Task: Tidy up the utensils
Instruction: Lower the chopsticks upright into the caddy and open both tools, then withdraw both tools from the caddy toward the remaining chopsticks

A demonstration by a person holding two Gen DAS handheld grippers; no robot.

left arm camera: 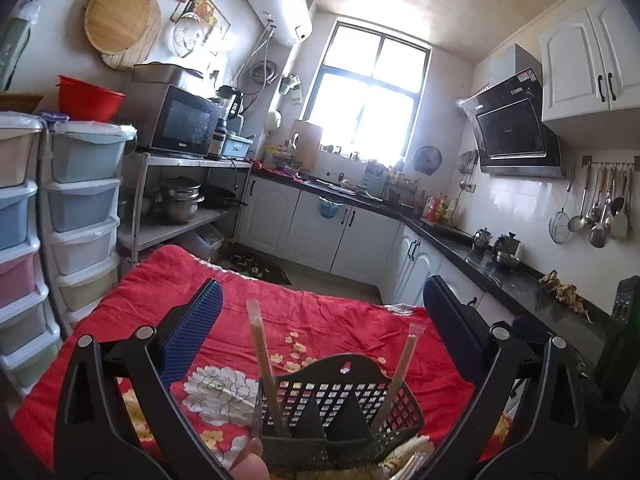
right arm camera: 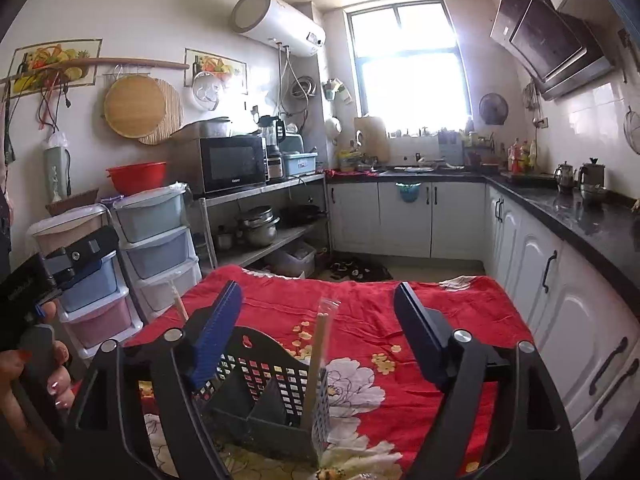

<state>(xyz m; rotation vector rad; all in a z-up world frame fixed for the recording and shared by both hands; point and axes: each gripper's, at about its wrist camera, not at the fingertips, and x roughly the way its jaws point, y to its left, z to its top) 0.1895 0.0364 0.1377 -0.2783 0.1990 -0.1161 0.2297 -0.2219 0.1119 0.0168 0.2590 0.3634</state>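
My left gripper (left arm camera: 320,320) and right gripper (right arm camera: 318,320) both gape, holding nothing, above the black perforated plastic utensil caddy (left arm camera: 340,404) on the red floral cloth (left arm camera: 320,312); wrapped wooden chopsticks (left arm camera: 262,364) stand inside it.

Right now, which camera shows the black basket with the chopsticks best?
The left wrist view. There the black basket sits centred between the open fingers, with both wrapped chopstick pairs standing in it. In the right wrist view the basket sits off to the left, partly hidden behind the blue finger.
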